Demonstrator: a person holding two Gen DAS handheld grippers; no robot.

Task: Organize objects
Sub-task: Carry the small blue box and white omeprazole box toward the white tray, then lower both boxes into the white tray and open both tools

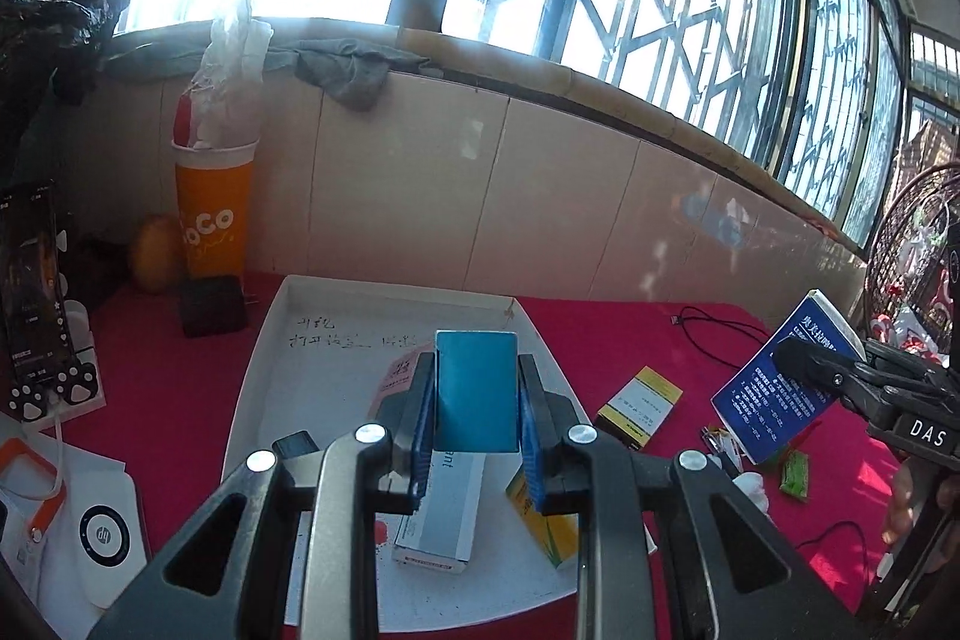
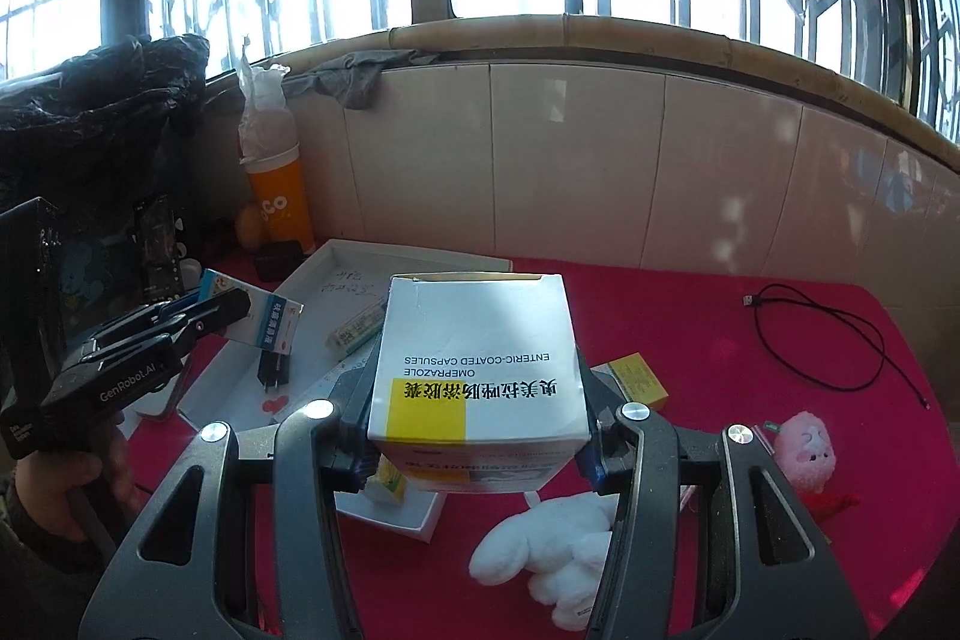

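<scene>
My left gripper (image 1: 477,394) is shut on a small teal-ended box (image 1: 476,388) and holds it above the white tray (image 1: 264,370). In the right wrist view the left gripper (image 2: 240,307) holds that box (image 2: 264,319) over the tray (image 2: 432,256). My right gripper (image 2: 477,400) is shut on a white omeprazole capsule box (image 2: 477,358), lifted above the red tablecloth. In the left wrist view this box (image 1: 774,382) shows its blue side in the right gripper (image 1: 798,361). Boxes lie in the tray: a white one (image 1: 444,514) and a yellow-green one (image 1: 543,520).
A yellow box (image 1: 642,406) lies on the red cloth (image 2: 720,340) right of the tray. An orange cup (image 1: 213,214), a black cube (image 1: 213,307) and a phone on a stand (image 1: 33,292) stand at the back left. A black cable (image 2: 822,334), a pink toy (image 2: 804,451) and a white plush (image 2: 552,556) lie at the right.
</scene>
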